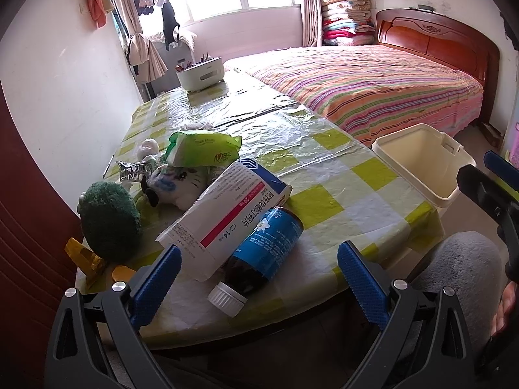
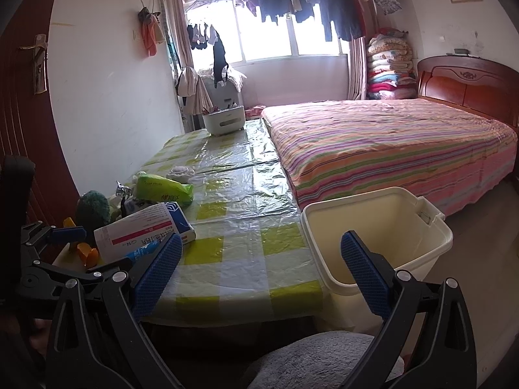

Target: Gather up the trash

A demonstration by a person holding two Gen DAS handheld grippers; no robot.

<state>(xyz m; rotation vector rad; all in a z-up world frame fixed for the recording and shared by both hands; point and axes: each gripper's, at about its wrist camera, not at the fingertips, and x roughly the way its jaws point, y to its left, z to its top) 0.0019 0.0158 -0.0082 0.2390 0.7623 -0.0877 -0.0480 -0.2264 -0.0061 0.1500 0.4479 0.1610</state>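
Both grippers empty, trash untouched.
Left gripper (image 1: 259, 278) gapes wide around the bottle (image 1: 259, 253); right gripper (image 2: 261, 269), equally wide, holds nothing beside the bin (image 2: 434, 227), likely awaiting trash.

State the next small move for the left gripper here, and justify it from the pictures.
Probably ease the open left gripper forward around the brown bottle lying at the table's near edge: it lies nearest between the jaws, and the cream bin looks empty.

The left gripper (image 1: 259, 282) hangs wide open over the table edge (image 1: 324, 191) — a brown medicine bottle (image 1: 262, 249) lies between its fingers, touching a white medicine box (image 1: 227, 210); a cream bin (image 1: 425, 162) stands beside the table.
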